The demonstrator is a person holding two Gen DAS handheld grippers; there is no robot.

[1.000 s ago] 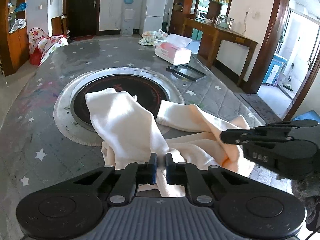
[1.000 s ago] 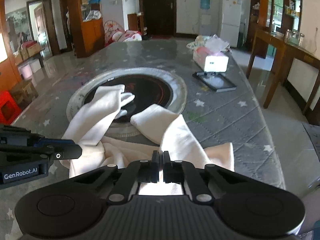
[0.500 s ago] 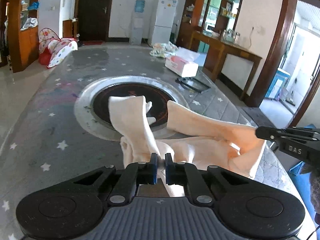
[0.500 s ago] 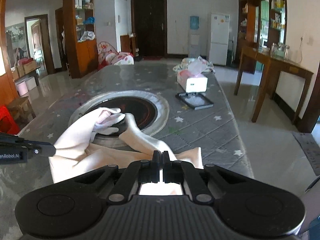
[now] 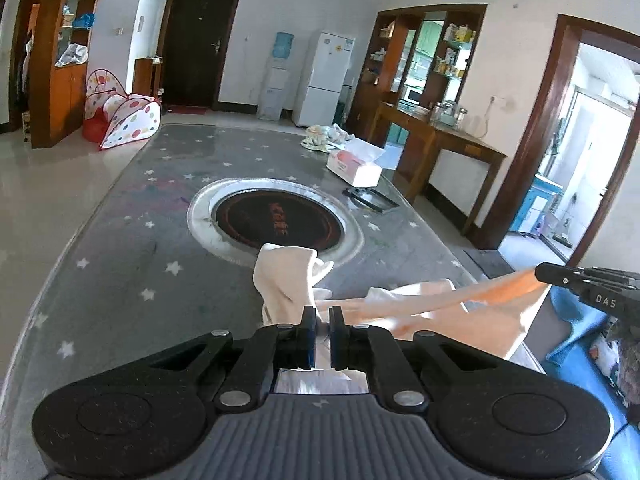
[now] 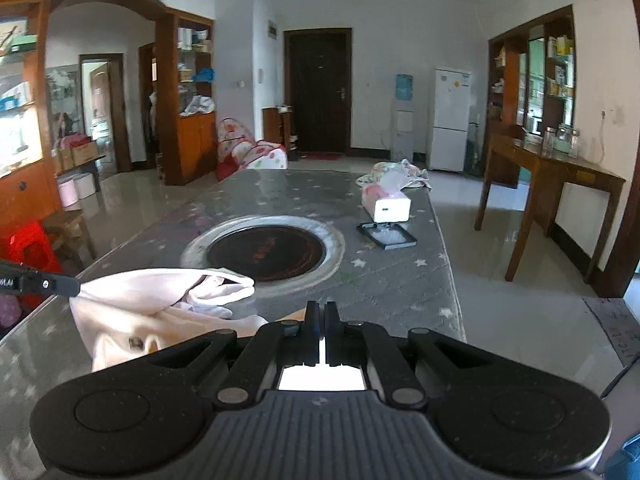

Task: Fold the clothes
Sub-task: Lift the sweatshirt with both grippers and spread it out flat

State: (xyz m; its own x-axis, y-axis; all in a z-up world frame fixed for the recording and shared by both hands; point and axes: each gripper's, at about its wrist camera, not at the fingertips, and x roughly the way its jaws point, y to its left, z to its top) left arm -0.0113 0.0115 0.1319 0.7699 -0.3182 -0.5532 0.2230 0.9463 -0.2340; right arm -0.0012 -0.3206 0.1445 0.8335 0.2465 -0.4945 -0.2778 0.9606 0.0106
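The left claw (image 5: 322,314) is pressed together on a fold of the pale cream soft fabric garment (image 5: 288,280), which is pinched between its black fingers and held level, pointing along the counter. The right claw (image 6: 320,312) is likewise clamped on the same garment, with bright cloth seen between its fingers. The two claws are held apart at similar height, so the cloth is stretched between them near the front edge of the grey star-patterned counter (image 5: 120,272). One sleeve end is draped toward the round black inset hotplate with a silver rim (image 5: 280,222). Farther back a white and pink tissue box (image 6: 386,202) and a flat black rectangular tray (image 6: 386,236) are seen, well apart from the garment.
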